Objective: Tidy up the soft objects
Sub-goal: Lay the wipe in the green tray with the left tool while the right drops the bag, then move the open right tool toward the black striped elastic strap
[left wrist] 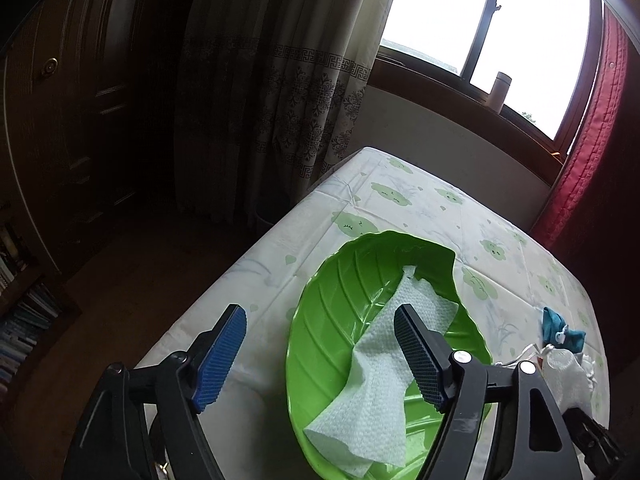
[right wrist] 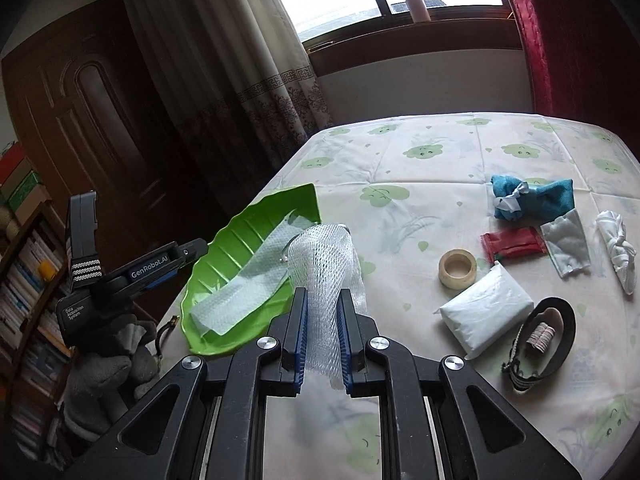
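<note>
A green leaf-shaped tray lies at the table's left edge with a white paper towel inside. My left gripper hangs open just above the tray, nothing between its fingers. My right gripper is shut on a white foam net sleeve, held up beside the tray's right rim. On the table to the right lie a teal cloth, a white knotted cloth, a pale pouch and a white soft packet.
A tape roll, a red wrapper and a black band also lie on the cloud-print tablecloth. A gloved hand holds the left gripper's body. Curtains, a window and a bookshelf surround the table.
</note>
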`<control>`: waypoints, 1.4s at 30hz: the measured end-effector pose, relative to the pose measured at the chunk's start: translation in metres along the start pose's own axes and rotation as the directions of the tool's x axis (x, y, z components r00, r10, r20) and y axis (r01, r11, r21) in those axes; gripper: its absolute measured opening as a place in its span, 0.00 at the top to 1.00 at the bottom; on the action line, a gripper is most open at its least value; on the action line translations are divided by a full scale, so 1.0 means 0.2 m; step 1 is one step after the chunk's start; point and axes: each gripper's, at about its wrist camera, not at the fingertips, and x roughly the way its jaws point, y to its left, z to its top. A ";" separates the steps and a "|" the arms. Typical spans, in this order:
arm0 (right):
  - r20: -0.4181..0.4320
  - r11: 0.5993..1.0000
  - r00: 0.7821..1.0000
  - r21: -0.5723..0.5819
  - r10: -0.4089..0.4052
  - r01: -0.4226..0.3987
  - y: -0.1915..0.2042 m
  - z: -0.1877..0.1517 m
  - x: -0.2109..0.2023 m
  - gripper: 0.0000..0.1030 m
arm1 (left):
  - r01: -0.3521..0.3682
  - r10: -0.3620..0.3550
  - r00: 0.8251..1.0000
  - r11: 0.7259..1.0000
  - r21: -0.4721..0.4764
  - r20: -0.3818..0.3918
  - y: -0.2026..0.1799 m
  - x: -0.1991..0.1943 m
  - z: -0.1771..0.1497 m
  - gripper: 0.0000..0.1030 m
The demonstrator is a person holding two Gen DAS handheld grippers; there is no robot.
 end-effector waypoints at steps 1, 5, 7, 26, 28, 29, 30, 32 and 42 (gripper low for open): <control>-0.005 1.000 1.000 -0.003 0.012 -0.012 0.03 0.01 0.02 0.86 | -0.008 0.008 1.000 1.000 -0.001 0.011 0.01 -0.01 0.01 0.19; -0.019 0.999 0.999 -0.010 0.050 -0.050 0.13 0.05 0.13 0.86 | -0.025 0.025 0.999 1.000 0.000 0.043 0.02 -0.04 0.03 0.14; -0.019 0.998 0.998 -0.022 0.064 -0.064 0.18 0.07 0.17 0.86 | -0.029 0.029 0.998 1.000 -0.002 0.054 0.03 -0.05 0.04 0.12; -0.036 0.992 0.996 -0.100 0.078 -0.082 0.33 0.05 0.40 0.53 | -0.005 0.006 0.999 1.000 -0.018 0.049 0.03 -0.04 0.04 0.03; -0.031 0.992 0.998 -0.104 0.063 -0.066 0.30 0.03 0.37 0.53 | -0.001 0.001 0.999 1.000 -0.004 0.050 0.01 -0.05 0.04 0.02; -0.030 0.993 0.998 -0.104 0.056 -0.058 0.29 0.02 0.35 0.53 | 0.001 -0.001 0.999 1.000 0.004 0.051 0.00 -0.05 0.03 0.02; -0.029 0.993 0.998 -0.105 0.049 -0.052 0.28 0.01 0.34 0.53 | 0.003 -0.003 0.999 1.000 0.011 0.052 -0.01 -0.05 0.03 0.02; -0.027 0.993 0.999 -0.111 0.028 -0.031 0.26 -0.02 0.31 0.53 | 0.009 -0.010 0.999 1.000 0.024 0.050 -0.03 -0.05 0.01 0.01; -0.023 0.993 0.996 -0.079 -0.092 0.090 0.05 -0.13 0.17 0.53 | 0.039 -0.041 0.999 0.995 0.096 0.013 -0.17 -0.03 -0.07 0.01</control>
